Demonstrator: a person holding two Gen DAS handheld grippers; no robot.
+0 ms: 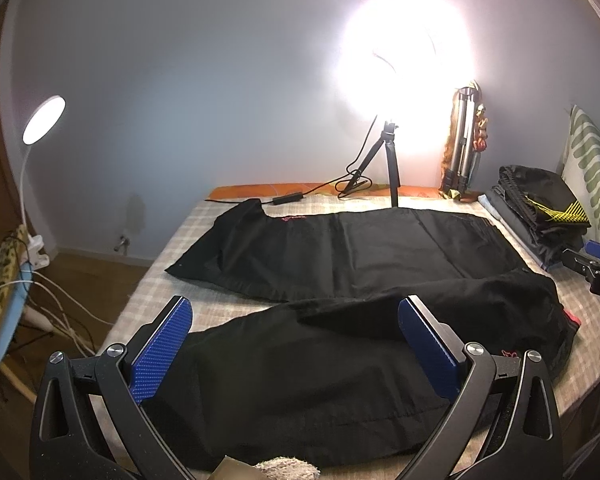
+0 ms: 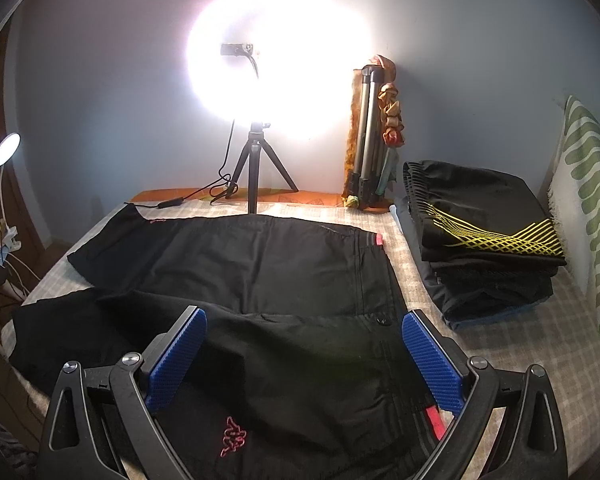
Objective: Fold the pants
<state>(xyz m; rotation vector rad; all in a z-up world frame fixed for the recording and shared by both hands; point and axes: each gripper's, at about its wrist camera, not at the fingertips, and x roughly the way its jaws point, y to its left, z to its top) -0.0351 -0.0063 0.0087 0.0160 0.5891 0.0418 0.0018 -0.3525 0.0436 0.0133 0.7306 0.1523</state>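
Pale checked bedcover fills the lower half of both views, running from 6 o'clock up to the grey wall. Black pants with a red logo and red waistband trim lie spread flat on it at centre: one leg stretched across toward 9 o'clock in the far half, the other leg lying nearer the cameras, waist end toward 3 o'clock in the left wrist view. Stack of folded dark clothes with a yellow net pattern on top sits at 3 o'clock, apart from the pants, beside a green-and-white leaf-print cushion. Bright round ring light on a small black tripod stands at 12 o'clock at the far bed edge, cable trailing left; folded silver tripod leans on the wall just right of it. White gooseneck desk lamp at 9 o'clock. Left gripper at 6 o'clock, blue ribbed pads wide apart, nothing between them, over the near leg; whether it touches the cloth, cannot tell. Right gripper at 6 o'clock, also wide apart and holding nothing, over the waist area near the logo.
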